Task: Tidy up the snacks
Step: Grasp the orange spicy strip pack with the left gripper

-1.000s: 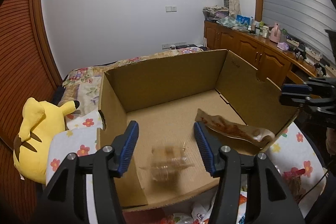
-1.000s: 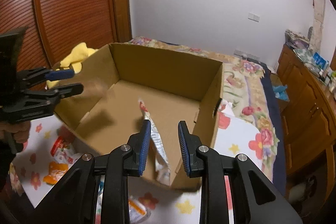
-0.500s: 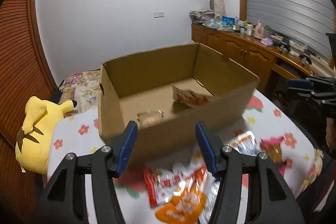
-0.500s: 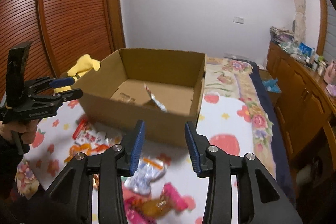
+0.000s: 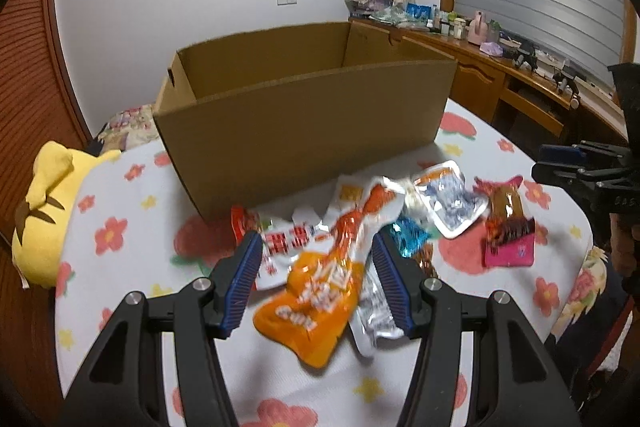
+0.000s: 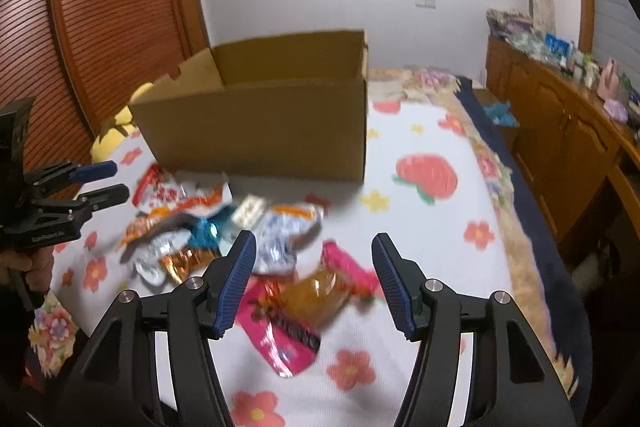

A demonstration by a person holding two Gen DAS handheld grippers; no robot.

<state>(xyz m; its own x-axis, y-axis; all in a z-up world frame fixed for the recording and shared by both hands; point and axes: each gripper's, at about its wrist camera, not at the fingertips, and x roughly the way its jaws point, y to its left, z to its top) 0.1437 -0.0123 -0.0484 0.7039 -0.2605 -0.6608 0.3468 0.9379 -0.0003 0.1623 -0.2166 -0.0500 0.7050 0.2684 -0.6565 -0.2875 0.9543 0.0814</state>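
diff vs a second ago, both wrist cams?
Both grippers pulled back from over the cardboard box and dropped toward the snack pile on the bed. The right gripper let go of a long packet into the box; its jaws are opening, empty, over the pink packet. The left gripper is open as before, now over the orange packet. Box and yellow plush toy unmoved.

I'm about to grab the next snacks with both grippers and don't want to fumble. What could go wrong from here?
1. The orange packet overlaps the red-and-white one and a silver one, so the open left gripper may pinch two together.
2. The right gripper, its jaws opening, hovers over the pink packet; the crinkly foil could slip.
3. The cardboard box has a tall near wall that packets could catch on.
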